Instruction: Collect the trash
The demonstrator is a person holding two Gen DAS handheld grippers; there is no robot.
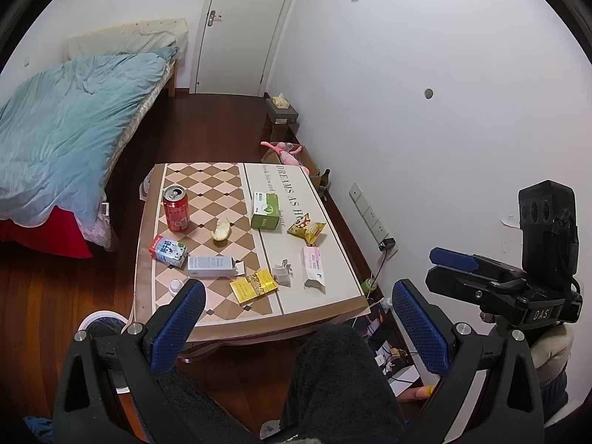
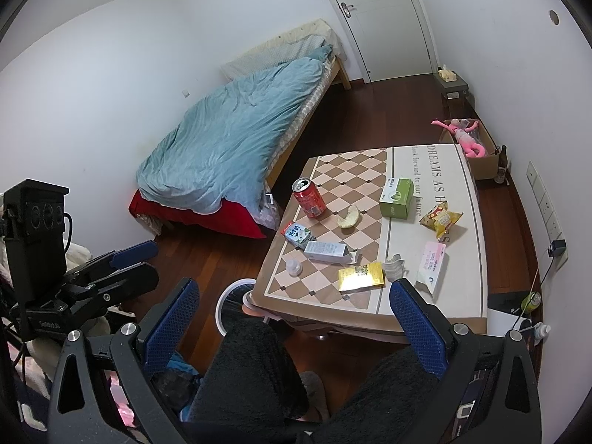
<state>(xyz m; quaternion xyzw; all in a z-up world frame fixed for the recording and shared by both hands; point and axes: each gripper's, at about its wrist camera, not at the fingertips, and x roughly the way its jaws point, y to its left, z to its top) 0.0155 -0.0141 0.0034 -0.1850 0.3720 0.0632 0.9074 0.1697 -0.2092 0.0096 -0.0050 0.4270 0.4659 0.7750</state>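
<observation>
Left gripper [image 1: 298, 318]: held above the person's lap, short of the table; blue-padded fingers [image 1: 177, 327] spread wide, nothing between them.
Right gripper [image 2: 294, 320]: likewise raised over the knees, fingers wide apart and empty.
Low table [image 1: 318, 305]: stood ahead of both finger pairs, checkered cloth on top.
Red soda can [image 1: 176, 208]: upright, far beyond the left finger.
Milk carton [image 1: 168, 251]: lay on its side, nearer than the can.
White box [image 1: 211, 266]: lay just past the left fingertip.
Yellow box [image 1: 254, 285]: nearest item, between the finger lines.
Green box [image 1: 265, 210], snack bag [image 1: 306, 228], pink-white packet [image 1: 313, 267]: toward the right finger's side.
Bin [image 2: 233, 305]: white-rimmed, on the floor at the table's near left corner.
</observation>
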